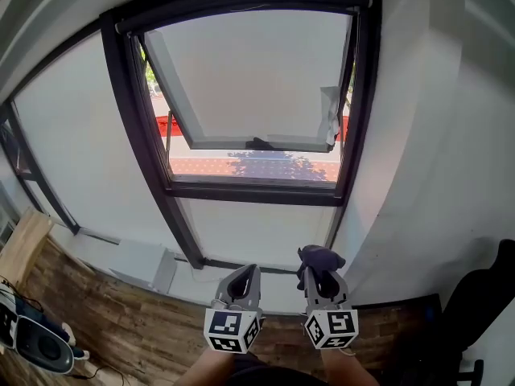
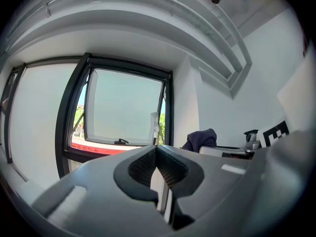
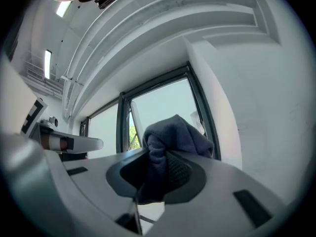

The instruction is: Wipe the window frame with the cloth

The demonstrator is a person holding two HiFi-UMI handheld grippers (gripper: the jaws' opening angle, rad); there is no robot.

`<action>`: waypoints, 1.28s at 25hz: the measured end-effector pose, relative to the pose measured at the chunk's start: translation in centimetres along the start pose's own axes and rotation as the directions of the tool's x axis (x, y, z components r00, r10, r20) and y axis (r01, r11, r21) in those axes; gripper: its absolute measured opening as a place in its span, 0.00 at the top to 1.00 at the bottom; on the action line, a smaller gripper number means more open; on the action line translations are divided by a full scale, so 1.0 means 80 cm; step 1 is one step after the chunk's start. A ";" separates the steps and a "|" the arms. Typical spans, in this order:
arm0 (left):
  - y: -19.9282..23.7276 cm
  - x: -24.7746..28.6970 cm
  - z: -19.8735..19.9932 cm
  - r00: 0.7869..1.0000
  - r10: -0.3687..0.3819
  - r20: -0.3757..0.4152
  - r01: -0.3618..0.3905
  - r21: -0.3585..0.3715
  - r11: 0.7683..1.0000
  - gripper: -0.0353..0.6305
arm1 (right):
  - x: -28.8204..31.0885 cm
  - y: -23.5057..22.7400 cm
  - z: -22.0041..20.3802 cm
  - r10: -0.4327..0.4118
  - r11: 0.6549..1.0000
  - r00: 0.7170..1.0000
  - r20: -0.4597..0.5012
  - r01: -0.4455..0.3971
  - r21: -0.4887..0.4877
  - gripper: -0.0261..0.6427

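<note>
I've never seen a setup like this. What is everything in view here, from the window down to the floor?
window frame: one, black, set in the white wall ahead
sash: one, pale pane, swung open inside the frame
handle: one, black, on the sash's lower edge
scrap: one, white, on the sash's right edge
box: one, white, low under the window, left side
floor: brown wood pattern, below the window
chair: one, black, lower right corner
device: one, black and white, lower left; kind unclear
cloth: one, dark blue-grey, pinched in the right gripper
left gripper: one, grey, jaws together, empty
right gripper: one, grey, closed on the cloth
</note>
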State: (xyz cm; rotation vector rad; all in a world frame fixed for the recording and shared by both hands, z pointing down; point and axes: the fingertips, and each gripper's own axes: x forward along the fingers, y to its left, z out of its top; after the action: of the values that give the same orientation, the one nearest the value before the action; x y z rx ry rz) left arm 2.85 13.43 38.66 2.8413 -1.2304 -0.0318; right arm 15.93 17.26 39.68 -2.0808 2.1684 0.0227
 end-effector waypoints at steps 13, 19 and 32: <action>0.024 0.034 -0.007 0.999 0.033 0.010 -0.033 0.023 0.999 0.93 | 0.041 -0.010 -0.008 0.045 0.999 0.999 0.017 -0.045 -0.008 0.85; 0.051 0.065 -0.003 0.999 0.035 0.034 -0.036 0.017 0.999 0.93 | 0.080 -0.020 -0.009 0.040 0.998 0.999 0.030 -0.039 -0.041 0.85; 0.140 0.212 -0.023 0.998 -0.045 -0.033 0.044 -0.041 0.998 0.93 | 0.234 -0.050 -0.051 0.006 0.999 0.999 -0.052 -0.008 -0.037 0.85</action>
State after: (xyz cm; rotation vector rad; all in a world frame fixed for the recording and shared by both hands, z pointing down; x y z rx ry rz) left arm 6.40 -6.55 41.03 2.8224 -1.1467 -0.0099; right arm 18.91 -1.96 42.01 -2.1166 2.2218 0.0093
